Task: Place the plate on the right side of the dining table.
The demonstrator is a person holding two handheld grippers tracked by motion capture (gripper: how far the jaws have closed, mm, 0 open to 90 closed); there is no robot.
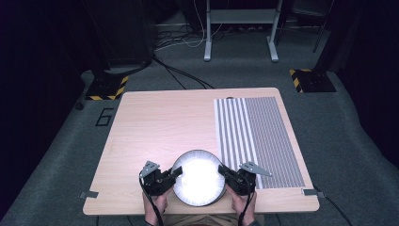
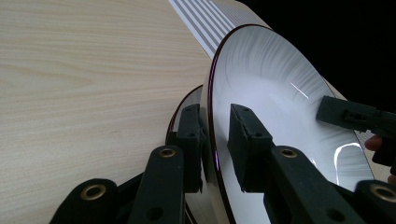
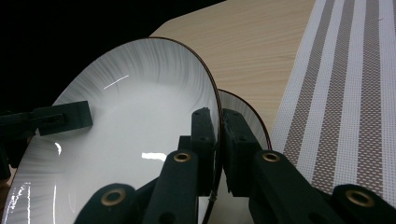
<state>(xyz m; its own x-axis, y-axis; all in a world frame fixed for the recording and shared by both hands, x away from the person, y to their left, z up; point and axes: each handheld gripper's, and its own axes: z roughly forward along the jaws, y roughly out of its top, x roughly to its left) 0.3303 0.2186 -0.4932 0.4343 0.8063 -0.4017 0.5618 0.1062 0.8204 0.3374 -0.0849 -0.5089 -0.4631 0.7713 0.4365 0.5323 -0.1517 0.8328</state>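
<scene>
Black jaws of the left gripper (image 2: 217, 144) sit closest to the lens in the left gripper view, one pad under and one over the rim of a white plate (image 2: 275, 98) with a thin dark edge, pressed onto it. The right gripper (image 3: 218, 144) pinches the opposite rim the same way. Taking the plate at two facing points looks meant to keep it level and stop it swinging. From the high view the plate (image 1: 199, 177) lies at the near edge of the wooden table (image 1: 155, 127), between both grippers and just left of a grey striped placemat (image 1: 263, 136), but glare washes out its surface. Both gripper views show what that view hides: a second rim (image 3: 247, 112) just below the held plate, so it appears to be the top of a stack, and each shows the other gripper's pad (image 2: 348, 114) across the plate.
</scene>
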